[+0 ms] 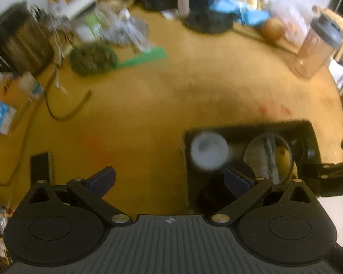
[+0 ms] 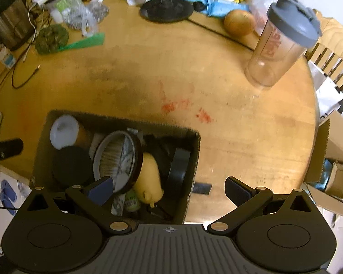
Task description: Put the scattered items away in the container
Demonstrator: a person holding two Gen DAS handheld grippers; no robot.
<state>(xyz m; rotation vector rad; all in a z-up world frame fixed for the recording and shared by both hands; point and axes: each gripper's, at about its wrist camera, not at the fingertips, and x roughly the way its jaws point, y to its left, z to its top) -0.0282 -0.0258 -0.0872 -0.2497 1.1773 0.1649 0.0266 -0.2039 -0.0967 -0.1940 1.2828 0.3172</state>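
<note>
A dark cardboard box (image 2: 189,155) (image 1: 308,127) sits on the round wooden table. Inside it lie a white-lidded jar (image 2: 64,132) (image 1: 209,149), a black round lid (image 2: 72,165), a round sieve-like dish (image 2: 117,159) (image 1: 268,155), a yellow pear-shaped item (image 2: 149,180) and a black ring (image 2: 178,166). My left gripper (image 1: 170,180) is open and empty, its right finger over the box's left end. My right gripper (image 2: 169,190) is open and empty, straddling the box's near right corner. The left wrist view is blurred.
A clear shaker bottle (image 2: 279,45) with a grey lid stands at the far right beside an onion (image 2: 239,22). A green strip (image 2: 84,42), a dark pouch (image 2: 51,38), cables and bags crowd the far left. A phone (image 1: 41,166) lies near the left edge.
</note>
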